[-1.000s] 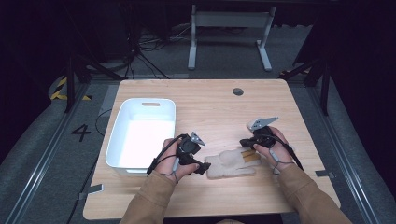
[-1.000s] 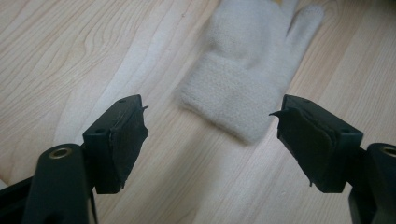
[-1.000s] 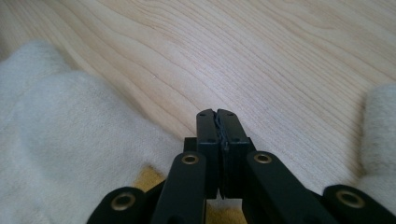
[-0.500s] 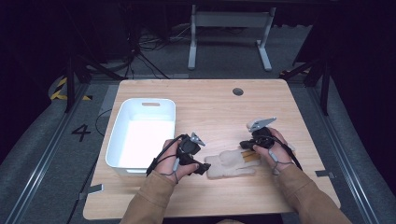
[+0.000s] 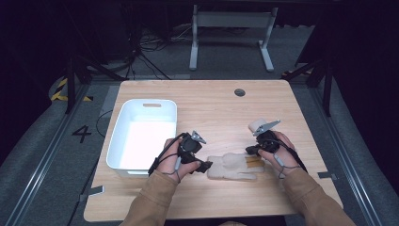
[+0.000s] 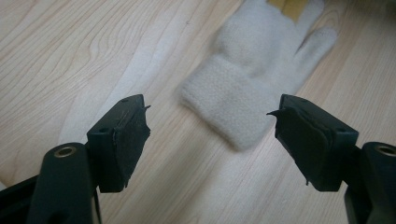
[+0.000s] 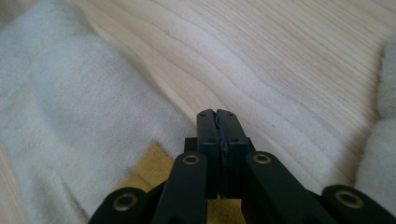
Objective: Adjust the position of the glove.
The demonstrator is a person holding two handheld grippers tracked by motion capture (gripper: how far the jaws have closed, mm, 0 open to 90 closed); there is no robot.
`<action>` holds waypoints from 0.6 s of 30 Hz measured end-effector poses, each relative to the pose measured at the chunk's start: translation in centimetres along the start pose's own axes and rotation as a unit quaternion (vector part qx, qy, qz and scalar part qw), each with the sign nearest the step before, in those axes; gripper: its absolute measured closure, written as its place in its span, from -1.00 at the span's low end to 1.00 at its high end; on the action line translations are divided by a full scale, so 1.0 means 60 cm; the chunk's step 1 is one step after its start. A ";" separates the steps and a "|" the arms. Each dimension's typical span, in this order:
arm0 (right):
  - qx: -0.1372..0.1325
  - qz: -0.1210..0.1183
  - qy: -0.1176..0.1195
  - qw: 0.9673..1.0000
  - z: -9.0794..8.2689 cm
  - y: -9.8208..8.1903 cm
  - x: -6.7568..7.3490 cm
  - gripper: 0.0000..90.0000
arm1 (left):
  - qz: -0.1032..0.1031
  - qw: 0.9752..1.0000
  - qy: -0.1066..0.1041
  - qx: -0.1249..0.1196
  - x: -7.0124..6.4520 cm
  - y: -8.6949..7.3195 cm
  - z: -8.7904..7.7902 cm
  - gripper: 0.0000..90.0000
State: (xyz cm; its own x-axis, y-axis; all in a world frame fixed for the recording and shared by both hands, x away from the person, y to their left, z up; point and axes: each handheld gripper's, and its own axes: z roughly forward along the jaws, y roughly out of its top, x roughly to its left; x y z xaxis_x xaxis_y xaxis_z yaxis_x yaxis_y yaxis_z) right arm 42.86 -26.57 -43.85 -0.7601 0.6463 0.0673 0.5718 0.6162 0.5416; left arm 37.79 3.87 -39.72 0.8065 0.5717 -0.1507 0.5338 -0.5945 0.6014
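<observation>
Between both tongs, cream glove (image 5: pixel 233 166)

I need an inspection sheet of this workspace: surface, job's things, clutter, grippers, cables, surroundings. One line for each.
Surface: wooden table, a dark round hole near its far edge.
Job's things: cream glove flat near the front edge, a yellow tag at its finger end.
Clutter: white bin on the left, nothing seen inside.
Grippers: left gripper open, fingers apart before the glove's cuff; right gripper shut, by the glove fingers, nothing seen between.
Cables: black, looping from each gripper.
Surroundings: dark floor, grey stand behind, a 4 marked at left.
</observation>
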 end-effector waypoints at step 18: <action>-0.072 0.024 -0.012 0.997 -0.056 -0.005 -0.010 0.73 | -0.001 1.000 -0.006 -0.002 0.001 0.003 0.000 -0.42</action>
State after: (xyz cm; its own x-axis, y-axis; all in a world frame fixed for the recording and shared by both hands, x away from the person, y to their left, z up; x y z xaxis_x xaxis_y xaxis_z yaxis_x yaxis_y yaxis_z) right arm 42.11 -28.63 -41.24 -0.7242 0.6854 0.0760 0.5551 0.5142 0.6538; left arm 37.94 3.80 -39.61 0.8089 0.5655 -0.1609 0.5338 -0.5918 0.6040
